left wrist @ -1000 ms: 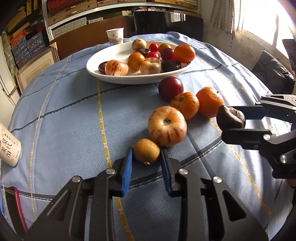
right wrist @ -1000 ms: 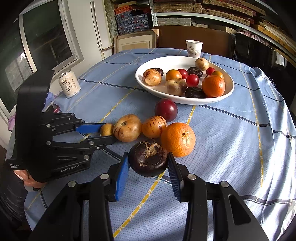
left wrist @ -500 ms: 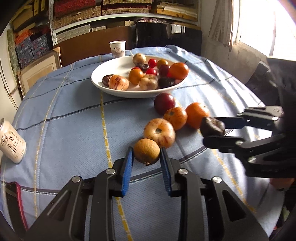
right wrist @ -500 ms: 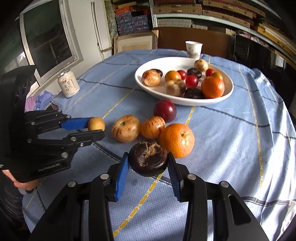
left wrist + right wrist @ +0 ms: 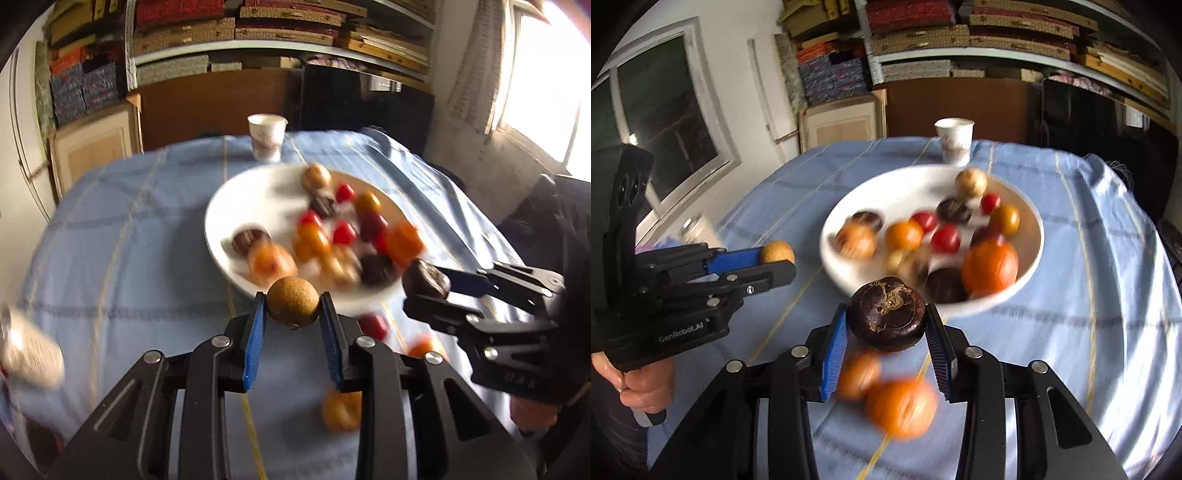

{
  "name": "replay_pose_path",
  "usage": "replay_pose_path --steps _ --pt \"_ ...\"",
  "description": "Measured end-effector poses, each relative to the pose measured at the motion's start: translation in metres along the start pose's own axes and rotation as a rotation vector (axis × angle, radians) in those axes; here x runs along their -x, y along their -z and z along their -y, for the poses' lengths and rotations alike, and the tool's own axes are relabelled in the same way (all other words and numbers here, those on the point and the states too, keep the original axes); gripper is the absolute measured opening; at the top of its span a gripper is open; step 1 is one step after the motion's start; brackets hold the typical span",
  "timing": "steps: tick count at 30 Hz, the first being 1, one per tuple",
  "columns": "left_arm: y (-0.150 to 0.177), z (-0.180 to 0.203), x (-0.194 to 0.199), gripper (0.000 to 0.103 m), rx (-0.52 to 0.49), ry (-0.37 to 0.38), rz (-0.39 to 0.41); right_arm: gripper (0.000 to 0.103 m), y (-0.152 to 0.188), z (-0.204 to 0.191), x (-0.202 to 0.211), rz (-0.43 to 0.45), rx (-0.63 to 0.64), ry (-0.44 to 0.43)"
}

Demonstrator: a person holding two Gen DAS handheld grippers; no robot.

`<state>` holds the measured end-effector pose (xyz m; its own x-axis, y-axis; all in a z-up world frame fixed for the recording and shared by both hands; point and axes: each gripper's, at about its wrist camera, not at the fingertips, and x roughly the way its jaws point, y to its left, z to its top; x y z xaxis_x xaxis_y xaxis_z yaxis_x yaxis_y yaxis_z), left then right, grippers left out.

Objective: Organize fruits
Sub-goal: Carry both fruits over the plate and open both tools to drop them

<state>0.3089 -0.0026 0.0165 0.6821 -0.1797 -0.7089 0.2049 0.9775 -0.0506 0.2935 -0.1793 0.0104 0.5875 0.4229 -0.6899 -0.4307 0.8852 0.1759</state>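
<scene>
Lift done — my left gripper (image 5: 293, 306) pinching small round brown fruit (image 5: 293, 302), right gripper (image 5: 886, 317) clamping dark purple wrinkled fruit (image 5: 887, 313); both now off blue tablecloth (image 5: 1089, 288), nearing white oval plate (image 5: 886, 184) — drop-off next, I reckon.

Two wrist fisheyes, close above table, facing shared white plate (image 5: 221, 254) (image 5: 842, 273), each catching the other hand-held gripper
</scene>
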Motion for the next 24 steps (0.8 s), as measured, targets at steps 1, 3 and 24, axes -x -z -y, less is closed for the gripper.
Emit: replay_pose_path --steps 1,3,24 --pt "-0.011 -0.003 -0.008 0.028 0.005 -0.002 -0.008 0.042 -0.007 0.003 -0.006 -0.003 -0.009 0.004" --pt "-0.031 -0.008 -0.026 0.028 0.014 -0.011 -0.021 0.042 -0.023 0.012 -0.022 -0.012 -0.033 0.016" --pt "0.007 -0.015 0.024 0.097 0.143 -0.086 0.105 0.065 -0.009 0.026 0.022 0.091 -0.033 0.012"
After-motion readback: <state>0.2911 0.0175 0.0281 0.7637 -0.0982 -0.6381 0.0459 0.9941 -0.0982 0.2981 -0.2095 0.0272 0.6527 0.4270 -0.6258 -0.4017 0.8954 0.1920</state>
